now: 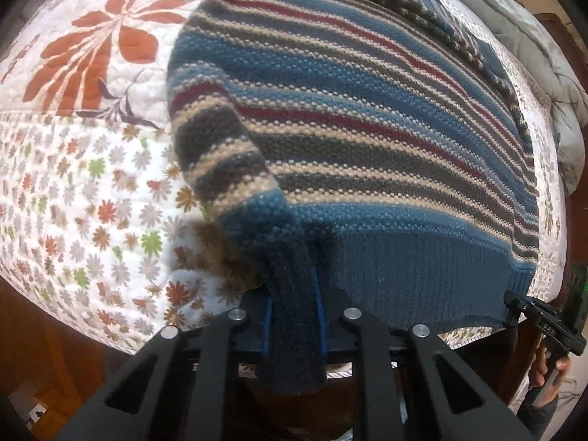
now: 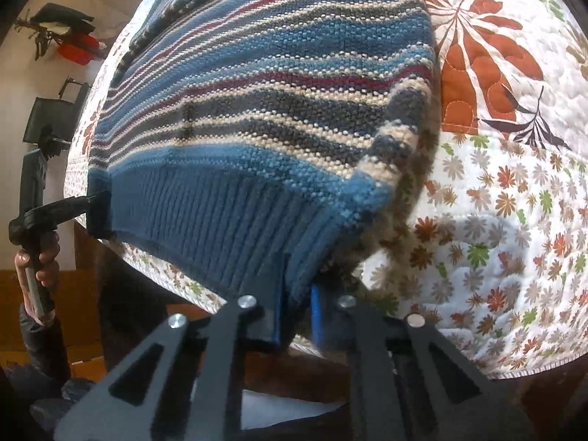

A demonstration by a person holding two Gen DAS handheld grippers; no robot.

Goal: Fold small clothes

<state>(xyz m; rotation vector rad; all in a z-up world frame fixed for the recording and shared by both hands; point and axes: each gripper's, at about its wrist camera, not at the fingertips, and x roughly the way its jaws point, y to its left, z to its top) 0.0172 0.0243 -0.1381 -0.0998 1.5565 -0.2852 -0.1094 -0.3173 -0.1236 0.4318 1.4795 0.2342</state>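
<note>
Jaws of 2 grippers on sweater point(image 1: 349, 117) hem

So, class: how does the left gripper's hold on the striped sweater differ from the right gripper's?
The left gripper clamps the dark navy sleeve cuff; the right gripper clamps the blue ribbed hem. The cuff hangs out past the left fingers; the hem only meets the right pads. Both are shut on the striped sweater at the quilt edge.

one blue knitted sweater point(image 1: 367, 117) with tan, grey and red stripes lies on one white flower-print quilt point(image 1: 73, 183), its ribbed hem at the quilt's near edge. two black grippers: left gripper point(image 1: 294, 327), right gripper point(image 2: 296, 316).
</note>
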